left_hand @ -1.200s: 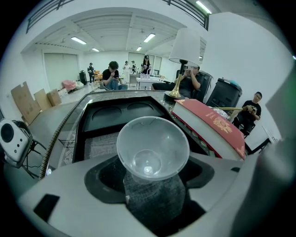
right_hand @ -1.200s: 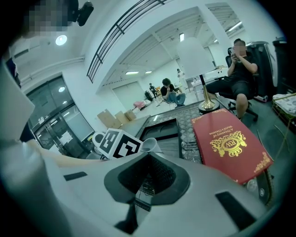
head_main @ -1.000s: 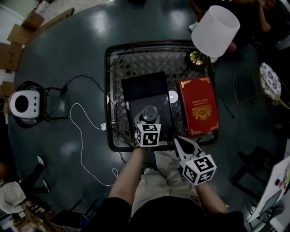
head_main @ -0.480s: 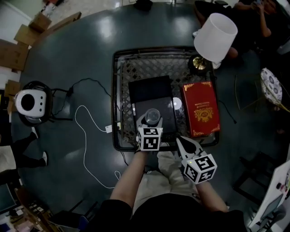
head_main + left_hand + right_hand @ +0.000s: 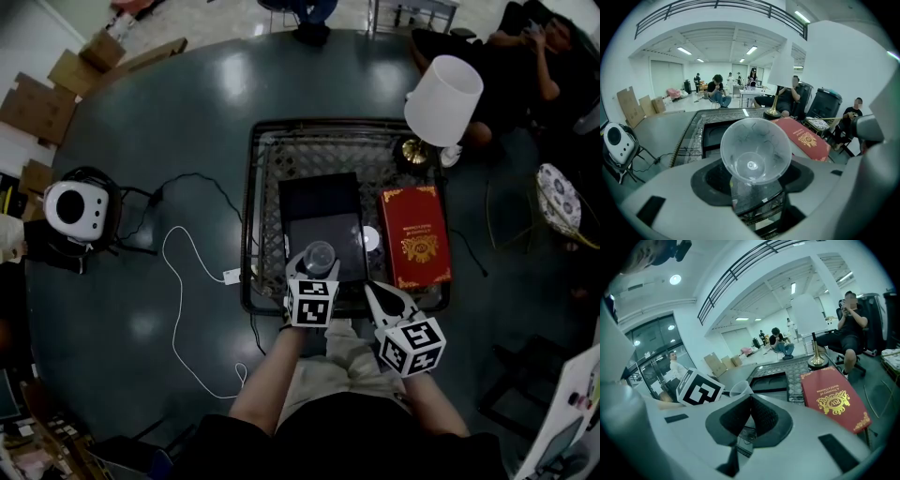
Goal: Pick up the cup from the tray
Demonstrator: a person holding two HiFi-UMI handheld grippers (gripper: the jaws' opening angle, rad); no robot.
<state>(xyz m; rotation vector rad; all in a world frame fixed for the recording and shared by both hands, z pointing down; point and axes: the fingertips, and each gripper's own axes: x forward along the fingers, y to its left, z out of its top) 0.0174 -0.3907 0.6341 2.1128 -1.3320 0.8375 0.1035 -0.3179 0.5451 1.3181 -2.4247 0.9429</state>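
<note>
- White left tongs [image 5: 755,182] are gripping the clear plastic cup [image 5: 756,149]: jaws are standing wide, with the black pads pressing on the cup's lower part from both sides.
- Cup is sitting mouth-up and empty, and it is showing its round base through the wall.
- In the head view the cup is hanging over the near end of the black tray [image 5: 319,202]. It looks clear of the tray surface.
- Right tongs [image 5: 751,397] are closed, pads touching each other with nothing between them.
- Right tongs are hovering just beside the left pair, over the near rim of the metal lattice table [image 5: 259,187] that is carrying the tray.
- Small white disc [image 5: 371,240] is lying on the table just beside the tray's right edge.
- Red book [image 5: 415,234] with gold print is lying flat to the right of the disc.
- Lamp [image 5: 443,100] with a white shade is standing at the table's far right corner.
- White cable [image 5: 178,281] is trailing over the dark floor left of the table.
- White round device [image 5: 73,208] is sitting further left, well apart from the table.
</note>
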